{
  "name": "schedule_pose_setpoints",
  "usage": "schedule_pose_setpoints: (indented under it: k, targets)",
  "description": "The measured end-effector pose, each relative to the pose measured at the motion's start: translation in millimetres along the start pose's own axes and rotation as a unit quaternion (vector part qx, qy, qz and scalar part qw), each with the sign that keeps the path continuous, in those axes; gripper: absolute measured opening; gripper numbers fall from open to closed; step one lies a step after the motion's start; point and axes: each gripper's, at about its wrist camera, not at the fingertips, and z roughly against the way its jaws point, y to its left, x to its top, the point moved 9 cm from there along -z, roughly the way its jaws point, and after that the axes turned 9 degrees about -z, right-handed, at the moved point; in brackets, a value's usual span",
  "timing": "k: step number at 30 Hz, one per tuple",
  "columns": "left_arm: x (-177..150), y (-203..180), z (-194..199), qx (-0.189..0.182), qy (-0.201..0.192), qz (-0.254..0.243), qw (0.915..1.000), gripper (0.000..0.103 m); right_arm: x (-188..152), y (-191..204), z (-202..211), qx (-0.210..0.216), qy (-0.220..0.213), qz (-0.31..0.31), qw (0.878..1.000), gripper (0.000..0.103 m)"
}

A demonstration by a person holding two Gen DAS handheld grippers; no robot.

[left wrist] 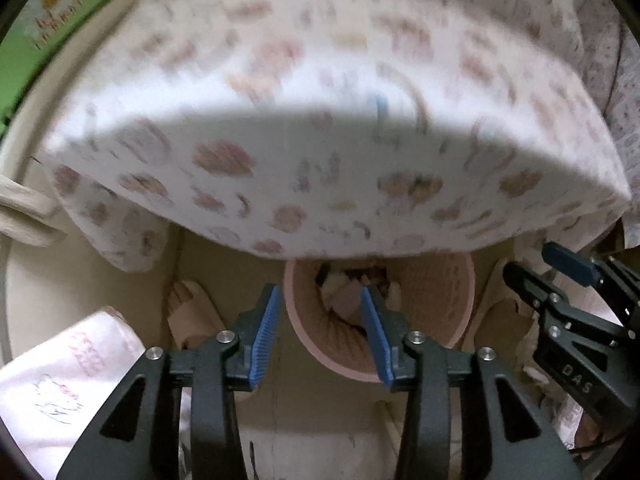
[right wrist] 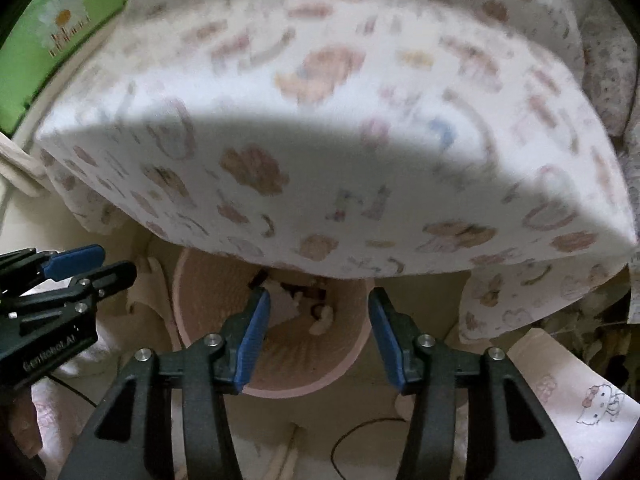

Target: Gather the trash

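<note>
While both grippers point steeply down over the pink bin, the left gripper has its blue pads parted with nothing pressed between them. Right gripper likewise stands apart and empty. Crumpled paper trash lies inside the bin on the floor. Bin sits just below the edge of a patterned mattress, blurred.

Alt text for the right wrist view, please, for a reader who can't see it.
The right gripper hangs open and empty above a pink ribbed trash bin holding crumpled scraps. A mattress in a patterned white sheet overhangs the bin's far side, and the left gripper shows at the left edge.
</note>
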Motion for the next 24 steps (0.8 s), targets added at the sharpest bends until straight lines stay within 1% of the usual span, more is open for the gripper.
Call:
schedule_pose_setpoints:
  k: [2,3,5,7,8,10,12,13,15,17,19,21,22,24]
  targets:
    - [5,5,17,0.015,-0.024,-0.003,0.9996,0.042,4,2,15,0.014,-0.018,-0.002,1.0,0.054]
    - [8,7,25,0.022,-0.038,-0.001,0.9991,0.045,6,2,22,0.018,-0.027,-0.001,0.999,0.055]
    - [12,8,40,0.021,-0.061,0.002,0.9979,0.049,11,4,36,0.02,-0.053,0.006,0.998,0.055]
    - [14,12,51,0.031,-0.082,0.005,0.9961,0.05,16,3,47,0.013,-0.074,0.008,0.997,0.055]
    - [15,15,55,0.035,-0.09,0.007,0.9953,0.051,17,4,52,0.018,-0.081,0.006,0.997,0.055]
    - [18,17,64,0.03,-0.104,0.014,0.994,0.054,20,6,64,0.033,-0.094,-0.003,0.995,0.055]
    - [22,19,74,0.032,-0.12,0.014,0.9922,0.064,25,4,74,0.038,-0.109,-0.004,0.993,0.055]
    - [24,20,79,0.042,-0.131,0.011,0.9904,0.067,26,1,79,0.039,-0.115,-0.002,0.993,0.055]
    - [27,22,90,0.066,-0.151,0.005,0.9863,0.079,27,2,88,0.037,-0.128,0.003,0.991,0.055]
    - [29,22,96,0.075,-0.164,0.002,0.9836,0.081,27,1,92,0.034,-0.137,0.004,0.99,0.059]
    - [30,23,102,0.085,-0.176,-0.002,0.9806,0.084,25,0,97,0.035,-0.141,0.003,0.989,0.061]
    - [31,24,108,0.096,-0.189,-0.008,0.9773,0.09,26,-1,100,0.035,-0.145,0.004,0.989,0.061]
    - [30,23,109,0.099,-0.194,-0.009,0.9759,0.091,26,-1,102,0.035,-0.148,0.005,0.988,0.064]
    - [32,23,112,0.094,-0.202,-0.009,0.9747,0.092,26,-3,105,0.035,-0.154,0.005,0.988,0.069]
